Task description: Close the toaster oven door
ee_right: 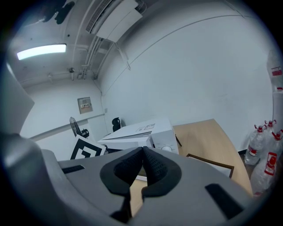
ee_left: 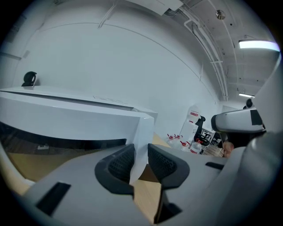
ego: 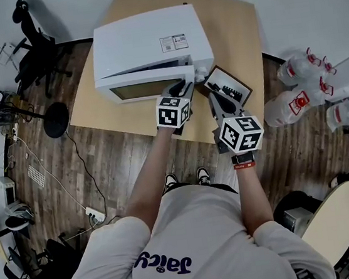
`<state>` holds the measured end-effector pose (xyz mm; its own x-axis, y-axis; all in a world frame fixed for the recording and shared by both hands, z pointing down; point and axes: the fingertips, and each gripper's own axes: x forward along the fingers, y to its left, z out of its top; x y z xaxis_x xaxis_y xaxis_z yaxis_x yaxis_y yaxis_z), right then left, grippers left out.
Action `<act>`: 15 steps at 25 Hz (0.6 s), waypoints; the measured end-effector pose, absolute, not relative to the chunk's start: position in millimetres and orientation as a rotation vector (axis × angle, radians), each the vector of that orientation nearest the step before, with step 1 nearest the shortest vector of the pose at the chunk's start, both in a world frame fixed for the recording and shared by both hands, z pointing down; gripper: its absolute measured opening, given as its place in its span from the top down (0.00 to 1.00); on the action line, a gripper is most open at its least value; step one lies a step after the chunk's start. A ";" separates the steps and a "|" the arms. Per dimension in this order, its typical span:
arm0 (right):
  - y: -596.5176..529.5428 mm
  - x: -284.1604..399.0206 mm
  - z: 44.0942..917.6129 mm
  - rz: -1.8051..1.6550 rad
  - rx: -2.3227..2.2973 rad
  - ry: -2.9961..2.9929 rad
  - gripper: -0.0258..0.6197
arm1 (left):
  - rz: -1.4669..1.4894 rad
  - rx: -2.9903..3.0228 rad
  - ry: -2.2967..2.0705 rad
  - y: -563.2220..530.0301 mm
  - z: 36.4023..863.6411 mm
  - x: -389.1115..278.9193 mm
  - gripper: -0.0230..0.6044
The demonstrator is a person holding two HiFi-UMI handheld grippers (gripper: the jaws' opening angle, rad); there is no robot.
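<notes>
Jaws of the left gripper (ee_left: 139, 154) are partly closed, with both dark ribbed pads (ee_left: 121, 164) set against the right end of the toaster oven door (ee_left: 66, 126), so the white door edge runs down between them. From the head view the left gripper (ego: 184, 89) sits at the front right corner of the white toaster oven (ego: 147, 44), marker cube toward the person. The door (ego: 145, 78) runs as a white band across the oven's front, with dark glass just below it. Whether it is fully home against the oven body cannot be told. Right gripper (ee_right: 142, 152): jaws together, pad tips touching, nothing between them. In the head view the right gripper (ego: 213, 98) is just right of the oven's front corner, near but apart from the left gripper, pointing toward the oven's control end, where 1 round knob (ee_right: 167, 148) is visible. The oven stands on a light wooden table (ego: 236, 27). A dark-framed board (ego: 230, 88) lies flat on the table, just right of the oven. Several large water bottles (ego: 296, 105) with red caps and labels lie on the wood floor, well to the oven's right. 1 black office chair (ego: 37, 51) stands on the floor, well to the oven's left.
</notes>
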<state>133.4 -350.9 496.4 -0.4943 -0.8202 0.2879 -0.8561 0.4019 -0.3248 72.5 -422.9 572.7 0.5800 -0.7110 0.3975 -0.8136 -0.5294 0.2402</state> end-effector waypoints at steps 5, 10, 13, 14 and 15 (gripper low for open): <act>-354.0 136.2 499.3 0.680 1.544 -2.547 0.94 | 0.360 2.401 -1.265 -438.6 573.3 73.4 0.80; -357.4 140.5 499.7 0.691 1.551 -2.547 0.94 | 0.368 2.411 -1.300 -446.4 573.1 76.0 0.80; -361.7 141.4 501.8 0.703 1.556 -2.539 0.94 | 0.367 2.408 -1.311 -449.8 572.1 75.2 0.80; -362.6 141.2 502.8 0.707 1.558 -2.536 0.94 | 0.368 2.407 -1.314 -451.5 571.9 74.9 0.80; -363.2 140.3 503.9 0.710 1.558 -2.534 0.94 | 0.369 2.405 -1.316 -452.9 571.8 74.2 0.80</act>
<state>140.3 -363.2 503.9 -0.4782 -0.8235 0.3054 -0.8622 0.3740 -0.3417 74.2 -452.9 571.8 0.5287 -0.7494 0.3986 -0.8473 -0.4935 0.1961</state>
